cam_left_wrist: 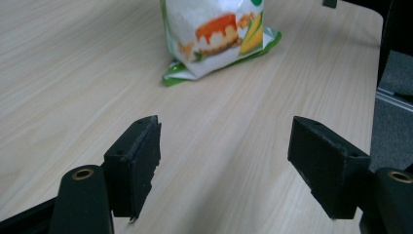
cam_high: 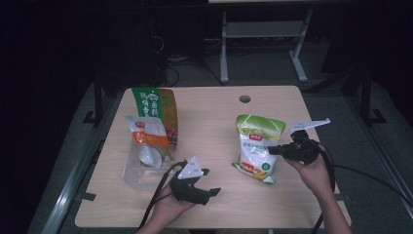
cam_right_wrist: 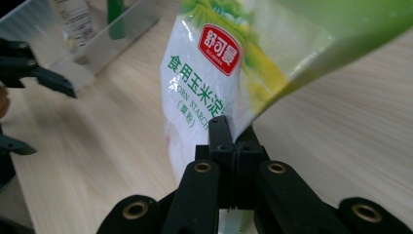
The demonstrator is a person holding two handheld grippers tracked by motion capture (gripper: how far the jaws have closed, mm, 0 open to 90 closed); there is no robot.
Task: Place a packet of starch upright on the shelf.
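**Right gripper pinches a bag of starch**

A pale wooden surface (cam_high: pixel 204 195) carries a clear plastic box (cam_high: pixel 141 168) of packets at the left. Right of centre, a green and white bag of starch (cam_high: pixel 255 146) rests on its lower end. The right gripper (cam_high: pixel 272 150) has its fingers clenched on the bag's edge. The left gripper (cam_high: pixel 210 181) hovers near the box, fingers released and spread wide.

- Left gripper (cam_high: pixel 207 181): black body, grey three-cornered plate on top, black cable trailing.
- Right gripper (cam_right_wrist: pixel 233 134): black jaws with brass-ringed pivot holes, grey plate.
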